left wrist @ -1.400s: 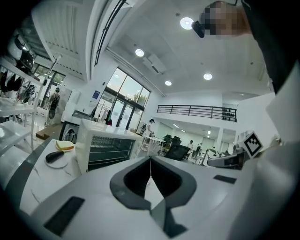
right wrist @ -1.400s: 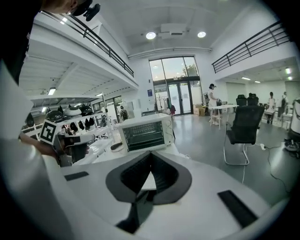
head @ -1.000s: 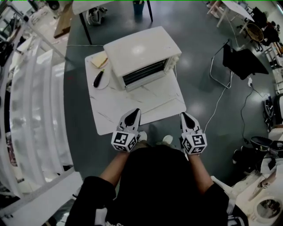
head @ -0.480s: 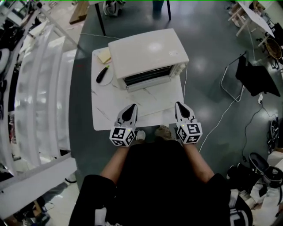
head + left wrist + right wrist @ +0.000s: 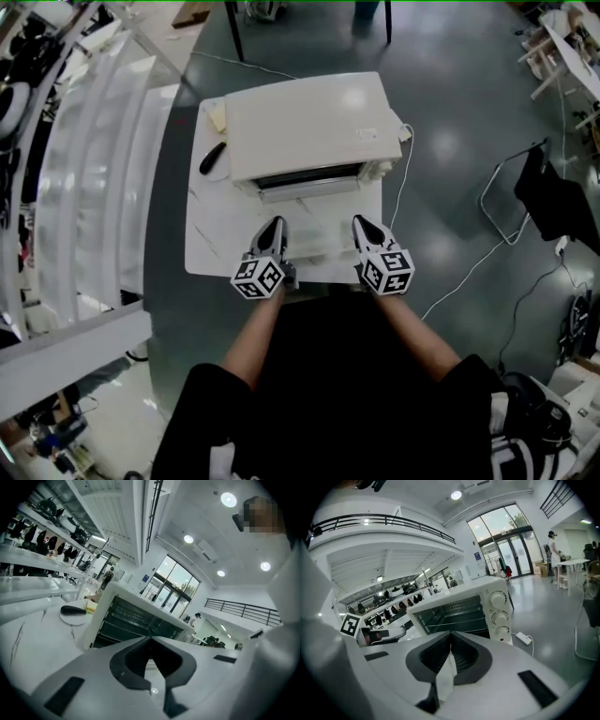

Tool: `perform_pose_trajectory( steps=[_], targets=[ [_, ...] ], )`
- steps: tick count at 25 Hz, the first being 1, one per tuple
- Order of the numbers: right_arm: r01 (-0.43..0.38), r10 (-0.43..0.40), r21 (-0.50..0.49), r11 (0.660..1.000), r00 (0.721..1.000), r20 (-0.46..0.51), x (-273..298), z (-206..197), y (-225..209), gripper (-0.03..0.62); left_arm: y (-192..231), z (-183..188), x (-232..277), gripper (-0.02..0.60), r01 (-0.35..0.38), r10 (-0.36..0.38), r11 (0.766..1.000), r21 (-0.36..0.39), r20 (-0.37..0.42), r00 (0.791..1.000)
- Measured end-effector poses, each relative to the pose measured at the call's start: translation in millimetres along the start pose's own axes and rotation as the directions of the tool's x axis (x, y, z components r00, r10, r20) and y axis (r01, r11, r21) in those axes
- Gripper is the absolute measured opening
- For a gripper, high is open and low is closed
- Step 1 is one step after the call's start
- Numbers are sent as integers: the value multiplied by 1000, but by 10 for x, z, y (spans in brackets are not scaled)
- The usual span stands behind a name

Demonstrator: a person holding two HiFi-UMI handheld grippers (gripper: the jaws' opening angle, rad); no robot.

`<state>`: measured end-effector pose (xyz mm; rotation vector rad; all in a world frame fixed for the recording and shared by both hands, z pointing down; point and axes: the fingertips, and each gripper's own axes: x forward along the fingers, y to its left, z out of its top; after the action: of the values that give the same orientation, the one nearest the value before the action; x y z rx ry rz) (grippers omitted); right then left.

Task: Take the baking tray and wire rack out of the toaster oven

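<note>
A wide hall with a grey floor surrounds a white table (image 5: 214,255), and the toaster oven (image 5: 309,122) stands on the far half of it, with its front towards the person. At the far left corner lies a yellow pad (image 5: 217,116). Just in front of it, near the left edge, lies a black-handled tool (image 5: 212,157).

The main change is the approach. One second ago both grippers hung in front of the table's near edge; now they are above the near strip of the table, and the oven sits more squarely before them.

The left gripper (image 5: 277,224) is at the left of this strip. Its jaws are pressed together and hold nothing. The right gripper (image 5: 362,223) is at the right of the strip, also closed tightly and empty.

In the right gripper view, the wire rack (image 5: 454,619) shows as thin bars inside the dark front of the oven. The baking tray cannot be made out, and it is not clear whether the door is open.

So probably nothing is taken out yet. Both grippers are still apart from the oven, and the jaws must open before any grasp.
</note>
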<state>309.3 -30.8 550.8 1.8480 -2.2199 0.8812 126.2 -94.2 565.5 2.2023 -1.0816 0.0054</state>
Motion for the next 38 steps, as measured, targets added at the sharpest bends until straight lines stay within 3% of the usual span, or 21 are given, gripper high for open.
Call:
perform_pose_trajectory(
  steps=[4, 8, 13, 15, 16, 18, 23, 28, 31, 35, 36, 38],
  targets=[
    [-55, 58, 98, 994, 998, -28, 365, -166, -141, 23, 118, -69, 299, 21, -16, 18, 998, -57, 20, 1000],
    [-40, 47, 196, 980, 998, -30, 719, -307, -369, 23, 283, -123, 544, 21, -12, 17, 991, -132, 36, 999],
    [-40, 35, 382, 923, 999, 19, 1078, -282, -475, 26, 535, -177, 721, 21, -7, 20, 970, -242, 52, 998],
    [-57, 48, 434, 899, 998, 32, 1250, -275, -481, 53, 670, -221, 811, 25, -17, 37, 953, -301, 62, 997],
    [-69, 54, 453, 889, 998, 44, 1335, -255, -484, 102, 727, -232, 864, 35, -15, 40, 942, -336, 69, 997],
    [-78, 50, 492, 867, 996, 70, 1433, -233, -500, 124, 800, -257, 924, 135, -1, 41, 906, -423, 86, 995],
    [-35, -20, 626, 779, 997, 80, 1689, -322, -709, 133, 995, -312, 1143, 162, 9, 63, 837, -547, 113, 992],
    [-18, -61, 715, 699, 995, 85, 1937, -394, -887, 149, 1151, -392, 1408, 169, 1, 93, 736, -677, 103, 990],
    [-50, -67, 773, 632, 991, 119, 2036, -398, -951, 160, 1196, -414, 1518, 169, -9, 99, 721, -693, 91, 991],
    [-101, -68, 806, 583, 983, 173, 2168, -305, -1030, 160, 1286, -365, 1655, 169, 13, 116, 692, -722, 129, 985],
    [-106, -70, 814, 571, 982, 178, 2200, -290, -1042, 160, 1311, -338, 1683, 169, 19, 121, 694, -720, 143, 982],
    [-107, -72, 826, 553, 982, 176, 2257, -284, -1046, 136, 1360, -288, 1721, 161, 14, 129, 722, -692, 155, 979]
  ],
)
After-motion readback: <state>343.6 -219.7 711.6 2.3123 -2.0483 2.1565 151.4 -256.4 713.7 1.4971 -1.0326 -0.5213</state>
